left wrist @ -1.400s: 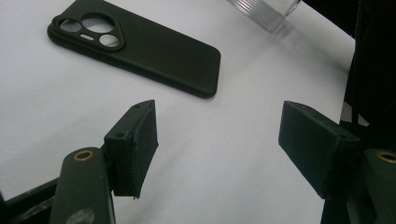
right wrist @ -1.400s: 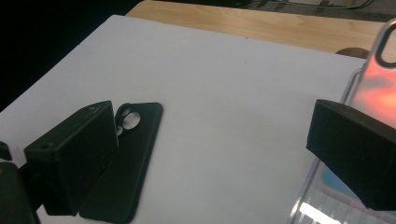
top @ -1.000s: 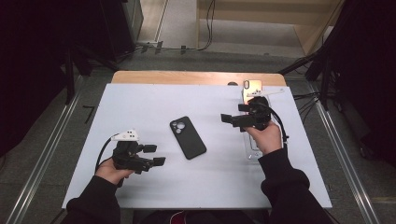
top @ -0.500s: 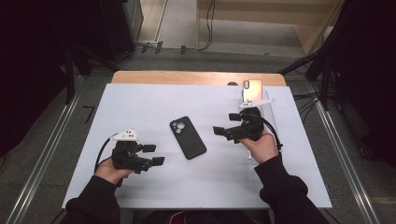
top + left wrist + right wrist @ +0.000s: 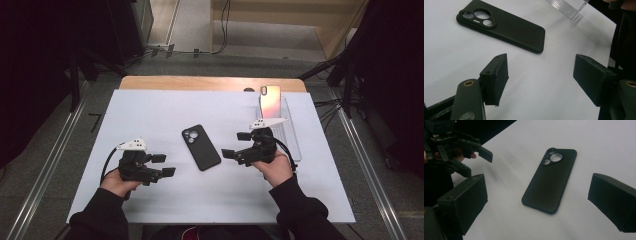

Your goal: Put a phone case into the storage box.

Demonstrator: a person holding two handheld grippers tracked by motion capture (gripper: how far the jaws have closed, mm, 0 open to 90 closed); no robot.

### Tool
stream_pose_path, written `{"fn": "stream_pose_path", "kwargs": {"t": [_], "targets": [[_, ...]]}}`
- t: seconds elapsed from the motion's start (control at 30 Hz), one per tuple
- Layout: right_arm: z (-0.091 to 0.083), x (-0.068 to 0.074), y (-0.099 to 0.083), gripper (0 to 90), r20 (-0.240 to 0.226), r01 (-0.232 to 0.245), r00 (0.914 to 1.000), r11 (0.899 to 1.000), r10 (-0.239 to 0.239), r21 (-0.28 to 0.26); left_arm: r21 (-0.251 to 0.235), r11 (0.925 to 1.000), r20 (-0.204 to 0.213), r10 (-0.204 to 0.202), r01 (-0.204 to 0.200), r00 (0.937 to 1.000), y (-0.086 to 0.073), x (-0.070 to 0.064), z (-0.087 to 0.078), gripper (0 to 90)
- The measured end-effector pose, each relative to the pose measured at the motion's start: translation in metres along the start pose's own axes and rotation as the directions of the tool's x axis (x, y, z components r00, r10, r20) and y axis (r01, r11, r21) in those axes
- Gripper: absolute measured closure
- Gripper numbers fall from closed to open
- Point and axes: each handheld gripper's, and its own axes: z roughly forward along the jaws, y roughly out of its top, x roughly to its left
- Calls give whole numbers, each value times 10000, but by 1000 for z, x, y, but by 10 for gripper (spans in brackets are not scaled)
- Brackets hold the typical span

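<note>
Nearest, the left claw (image 5: 163, 165) and right claw (image 5: 235, 145) both gape wide and empty over the white desk (image 5: 150, 115), with the black phone (image 5: 201, 147) lying face-down between them, untouched, and a second phone (image 5: 269, 101) propped farther back.

High view: desk (image 5: 150, 115) evenly and brightly lit from above, surroundings dark. Soft, short shadows. Warm glare on the upright phone (image 5: 269, 101) at the far right. Picture slightly soft overall. Gripper views: black phone (image 5: 550, 178) fairly sharp with a faint sheen; near jaws blurred and underexposed. White desk mildly bluish, corners darker.
</note>
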Motion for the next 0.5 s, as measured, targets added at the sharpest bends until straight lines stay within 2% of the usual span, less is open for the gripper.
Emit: {"fn": "stream_pose_path", "kwargs": {"t": [0.17, 0.5], "targets": [[3, 4, -6, 9, -239, 74, 9997, 9999, -71, 110, -3, 10000, -10, 0, 0, 10000, 0, 0, 0, 287], [18, 10, -13, 9, 140, 21, 9999, 9995, -26, 307, -66, 10000, -22, -27, 27, 10000, 0, 1, 0, 288]]}}
